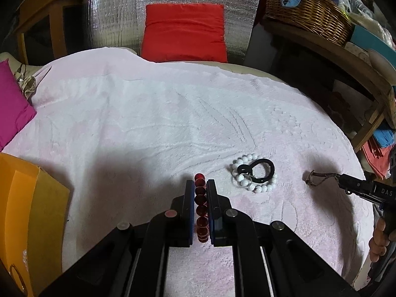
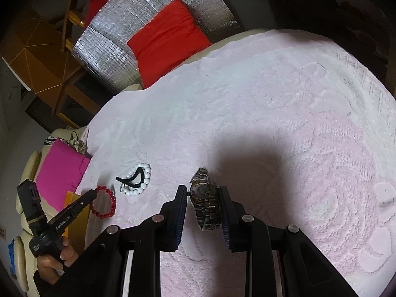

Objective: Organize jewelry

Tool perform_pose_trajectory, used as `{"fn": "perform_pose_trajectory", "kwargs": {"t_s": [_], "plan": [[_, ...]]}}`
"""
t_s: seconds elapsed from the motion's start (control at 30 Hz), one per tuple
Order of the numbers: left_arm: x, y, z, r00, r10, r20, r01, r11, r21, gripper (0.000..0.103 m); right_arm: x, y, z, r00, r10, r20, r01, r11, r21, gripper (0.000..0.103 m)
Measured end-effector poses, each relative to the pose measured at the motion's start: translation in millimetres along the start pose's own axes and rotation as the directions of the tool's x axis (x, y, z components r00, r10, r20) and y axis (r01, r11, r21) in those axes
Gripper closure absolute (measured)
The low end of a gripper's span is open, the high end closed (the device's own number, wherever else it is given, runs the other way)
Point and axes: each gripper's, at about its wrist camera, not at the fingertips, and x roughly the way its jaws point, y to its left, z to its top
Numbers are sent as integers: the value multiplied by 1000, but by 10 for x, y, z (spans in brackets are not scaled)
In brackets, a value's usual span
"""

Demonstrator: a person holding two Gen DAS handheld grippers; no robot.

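**Red beads and steel watch, each in a gripper**

Red bead bracelet (image 1: pixel 201 208) sits clamped in the closed left gripper (image 1: pixel 200 185), its long axis running toward 12 o'clock; its lower beads are hidden between the pads. The right gripper (image 2: pixel 203 193), partly closed, pinches a metal watch (image 2: pixel 205 205) edge-on, band pointing to 6 o'clock. At 2 o'clock from the red beads, a white bead bracelet (image 1: pixel 250 175) lies on the pink towel (image 1: pixel 148 123) under a black hair tie (image 1: pixel 257 170). A yellow box (image 1: pixel 27 212), cut off at 9 o'clock, hides its contents.
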Motion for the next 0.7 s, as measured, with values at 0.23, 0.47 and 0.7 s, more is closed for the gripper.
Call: {"fn": "perform_pose_trajectory", "kwargs": {"t_s": [0.23,0.47,0.7], "plan": [[74,17,-2,999,10,-36,-10,1000,-8,88,52,62,-22,1000,-10,-18,9,1000,-11,76],[-75,13,102,994,67,82,-67,998,0,57,73,28,-44,1000,-8,-26,8,1000,2,75],[33,-364,155,993,-2,116,-14,991,136,57,111,-27,-48,999,-1,-45,1,1000,10,75]]}}
